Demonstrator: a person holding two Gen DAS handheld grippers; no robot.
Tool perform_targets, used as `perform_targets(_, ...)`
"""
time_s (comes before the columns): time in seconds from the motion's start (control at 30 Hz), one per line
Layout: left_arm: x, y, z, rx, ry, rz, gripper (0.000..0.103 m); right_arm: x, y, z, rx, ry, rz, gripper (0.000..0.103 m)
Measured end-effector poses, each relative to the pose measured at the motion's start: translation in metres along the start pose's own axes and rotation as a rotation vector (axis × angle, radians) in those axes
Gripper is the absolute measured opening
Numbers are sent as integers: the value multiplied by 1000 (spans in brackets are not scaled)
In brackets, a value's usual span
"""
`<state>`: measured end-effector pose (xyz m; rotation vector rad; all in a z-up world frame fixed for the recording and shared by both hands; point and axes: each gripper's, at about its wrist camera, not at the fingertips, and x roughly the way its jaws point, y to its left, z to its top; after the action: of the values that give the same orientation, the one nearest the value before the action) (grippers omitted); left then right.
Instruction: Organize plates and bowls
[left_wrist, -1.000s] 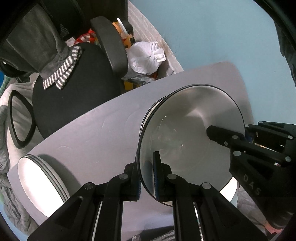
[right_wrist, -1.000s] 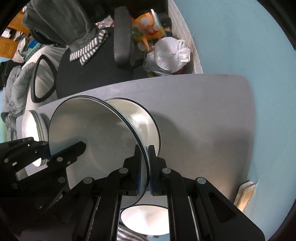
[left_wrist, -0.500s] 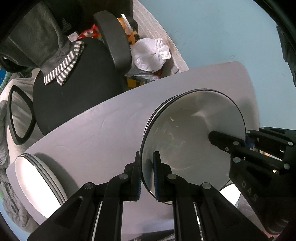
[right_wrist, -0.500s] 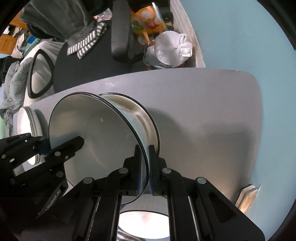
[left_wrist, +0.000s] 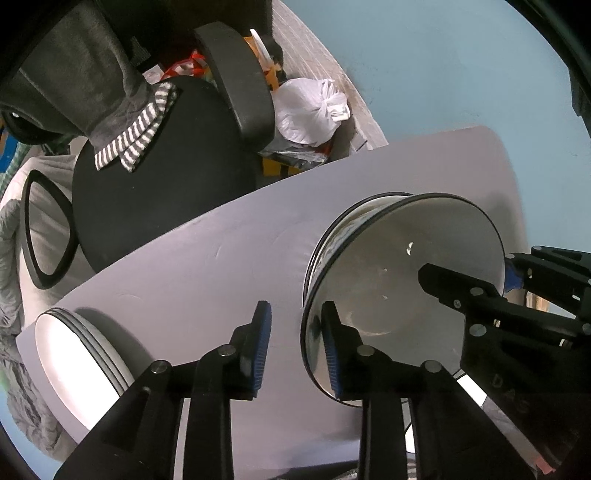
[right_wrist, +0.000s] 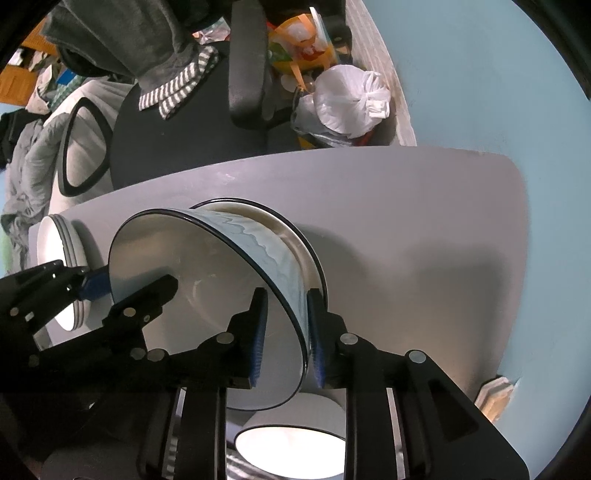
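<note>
Grey table (left_wrist: 207, 280) fills my view, with a chair (left_wrist: 155, 184) behind it. My left gripper (left_wrist: 295, 347) has its jaws apart, straddling the rim of the top bowl (left_wrist: 399, 280), which sits nested in another on the table. My right gripper (right_wrist: 284, 332) is likewise spread across the opposite rim. Plates (left_wrist: 77, 354) are stacked at the table's left end.

Grey table (right_wrist: 406, 229) in front of me, rounded far corner. Nested bowls (right_wrist: 288, 240) sit on it approx mid-table; taking them as ref, stack of white plates (left_wrist: 77, 350) rests on the table well apart to their left, at the edge, and another white bowl (right_wrist: 291, 446) sits just near-side of them, below my right fingers.
</note>
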<state>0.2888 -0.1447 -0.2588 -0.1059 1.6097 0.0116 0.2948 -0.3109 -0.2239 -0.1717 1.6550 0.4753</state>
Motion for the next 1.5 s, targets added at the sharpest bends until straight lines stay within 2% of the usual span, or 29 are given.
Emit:
perform_targets(0.13,-1,0,-1,4,-4,-1,28,-4,3,1,-7,2,0,29)
perform_targets(0.57,-10,1,-4,-13,-39,4,28,-9,5,0,4,8,-17,30)
perform_targets(0.73,-13,3,-5,-34,-51,-11,31,-17,6,-2,-1,-13,-54,38)
perform_targets(0.93,-19,5,-12,-33,-61,-24,32,-21,4,-4,5,-30,-56,38)
perform_targets(1.0,-23,6,-15,-31,-71,-20,35,-24,4,-8,10,-44,-57,38)
perform_targets(1.07,-28,7,-19,-30,-84,-8,36,-27,4,-12,11,-56,-63,45)
perform_targets(1.17,-34,9,-25,-31,-97,1,37,-34,5,-17,5,-83,-83,48)
perform_targets(1.23,-39,11,-30,-39,-106,1,44,-38,5,-21,7,-96,-88,49)
perform_targets(1.4,-55,18,-44,-64,-129,-23,46,-50,4,-33,28,-137,-82,56)
perform_targets(1.5,-64,17,-52,-52,-154,-11,55,-56,4,-42,36,-155,-74,57)
